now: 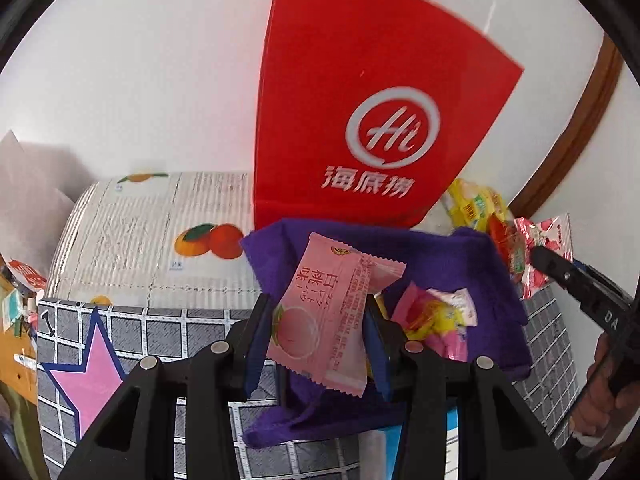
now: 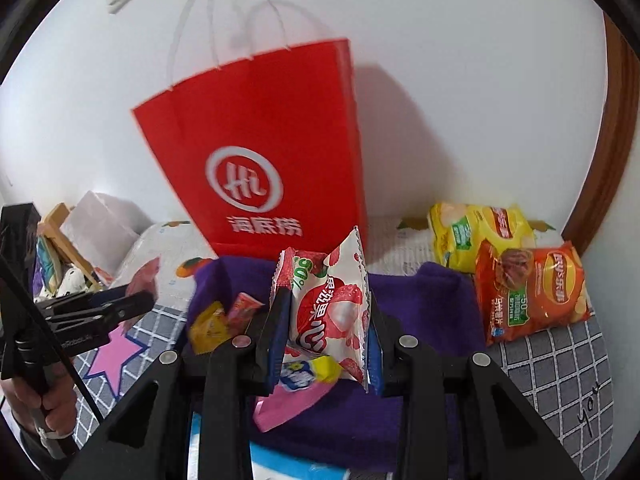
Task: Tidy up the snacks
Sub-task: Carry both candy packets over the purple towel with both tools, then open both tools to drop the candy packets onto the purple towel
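- Black jaws of the left gripper (image 1: 318, 334), lower centre of its view, pinch a pink peach packet (image 1: 324, 320) by its sides
- Below and right sits the purple cloth (image 1: 472, 264) holding loose sweets (likely the drop spot); lower gently
- Right gripper (image 2: 326, 320), lower centre of its view, clamps a lychee packet (image 2: 332, 304); keep both packets apart from the red bag (image 2: 272, 152)

Bright even light, soft wall shadows, slight motion blur, fisheye-bent edges.
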